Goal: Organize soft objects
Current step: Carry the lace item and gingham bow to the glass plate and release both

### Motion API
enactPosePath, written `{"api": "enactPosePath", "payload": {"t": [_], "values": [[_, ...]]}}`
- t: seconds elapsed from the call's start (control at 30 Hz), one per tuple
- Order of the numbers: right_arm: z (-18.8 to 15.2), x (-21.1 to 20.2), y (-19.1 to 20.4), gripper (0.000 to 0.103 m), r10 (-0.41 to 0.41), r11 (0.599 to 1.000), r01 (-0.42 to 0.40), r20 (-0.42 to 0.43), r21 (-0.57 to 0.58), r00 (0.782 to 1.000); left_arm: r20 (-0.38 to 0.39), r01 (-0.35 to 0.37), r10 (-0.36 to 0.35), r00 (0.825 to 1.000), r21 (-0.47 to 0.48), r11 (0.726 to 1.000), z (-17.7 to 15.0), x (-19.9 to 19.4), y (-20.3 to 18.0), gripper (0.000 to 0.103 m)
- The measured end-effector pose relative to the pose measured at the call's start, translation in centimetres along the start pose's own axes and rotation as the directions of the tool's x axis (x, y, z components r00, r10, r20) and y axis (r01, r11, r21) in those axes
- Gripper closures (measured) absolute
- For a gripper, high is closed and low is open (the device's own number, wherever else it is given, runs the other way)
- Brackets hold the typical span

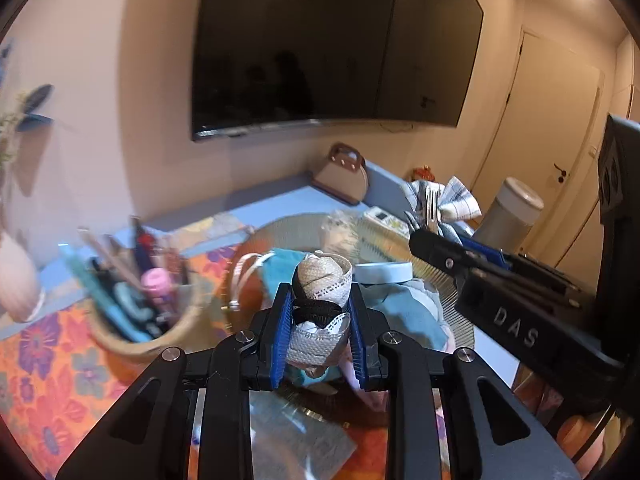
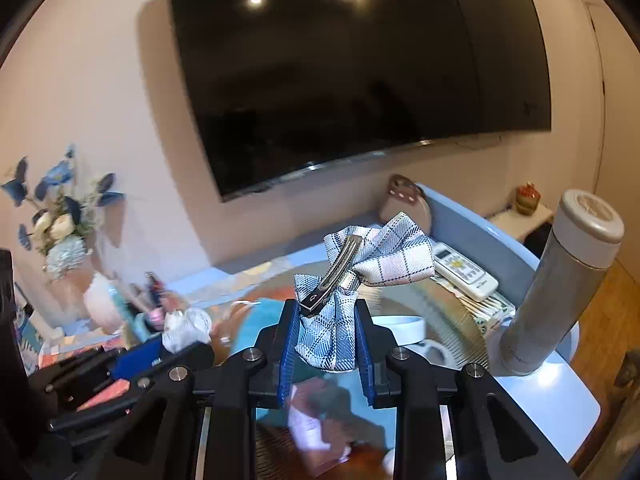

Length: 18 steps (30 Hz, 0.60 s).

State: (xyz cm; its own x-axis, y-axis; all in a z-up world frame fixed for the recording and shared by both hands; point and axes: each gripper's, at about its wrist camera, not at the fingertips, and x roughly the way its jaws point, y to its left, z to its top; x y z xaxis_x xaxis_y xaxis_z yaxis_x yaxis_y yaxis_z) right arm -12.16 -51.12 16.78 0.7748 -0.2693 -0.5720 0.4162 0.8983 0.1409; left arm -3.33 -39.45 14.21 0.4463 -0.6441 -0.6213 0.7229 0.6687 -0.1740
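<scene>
My left gripper point(image 1: 320, 320) is shut on a beige and white lace hair bow with a black band point(image 1: 322, 292), held above the table. My right gripper point(image 2: 326, 328) is shut on a blue and white plaid bow point(image 2: 360, 276) with a metal hair clip point(image 2: 334, 274) on top. The right gripper point(image 1: 436, 240) also shows at the right of the left wrist view, with the plaid bow point(image 1: 452, 196). The left gripper point(image 2: 152, 354) shows at the lower left of the right wrist view with the lace bow point(image 2: 186, 326). A teal cloth point(image 1: 400, 308) lies below on a round woven mat point(image 1: 288, 226).
A basket point(image 1: 160, 340) with pens and brushes stands left on a floral cloth point(image 1: 44, 360). A grey flask point(image 2: 560, 280), a remote point(image 2: 464, 268), a white band point(image 1: 384, 270), a small handbag point(image 1: 344, 176) and a flower vase point(image 2: 60, 240) surround the mat. A large TV point(image 2: 360, 72) hangs on the wall.
</scene>
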Motion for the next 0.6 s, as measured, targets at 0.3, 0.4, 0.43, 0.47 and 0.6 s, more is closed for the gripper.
{"api": "enactPosePath", "payload": {"t": [0.3, 0.4, 0.43, 0.47, 0.6], "values": [[0.0, 4.9, -2.4, 0.055, -0.004, 1.0, 0.006, -0.088, 0.024, 0.996, -0.046, 0.01, -0.01, 0.999, 0.004, 1.0, 0.1, 3.6, -0.3, 0.066], [-0.2, 5.1, -3.1, 0.041, -0.003, 0.998, 0.008, -0.085, 0.06, 0.996, -0.066, 0.008, -0.007, 0.998, 0.001, 1.0, -0.1, 3.8, -0.2, 0.032], [-0.2, 5.0, -3.3, 0.041, -0.004, 0.998, 0.009, -0.081, 0.065, 0.997, -0.055, -0.005, 0.005, 0.998, -0.001, 1.0, -0.2, 3.6, -0.1, 0.02], [-0.2, 5.1, -3.4, 0.041, -0.003, 0.998, 0.009, -0.085, 0.067, 0.996, -0.025, -0.018, 0.018, 1.0, -0.002, 1.0, -0.4, 2.9, 0.1, 0.02], [-0.3, 4.1, -3.8, 0.041, -0.012, 0.996, 0.019, -0.087, 0.084, 0.996, -0.004, -0.026, 0.026, 1.0, -0.003, 1.0, -0.6, 0.3, 0.7, 0.02]]}}
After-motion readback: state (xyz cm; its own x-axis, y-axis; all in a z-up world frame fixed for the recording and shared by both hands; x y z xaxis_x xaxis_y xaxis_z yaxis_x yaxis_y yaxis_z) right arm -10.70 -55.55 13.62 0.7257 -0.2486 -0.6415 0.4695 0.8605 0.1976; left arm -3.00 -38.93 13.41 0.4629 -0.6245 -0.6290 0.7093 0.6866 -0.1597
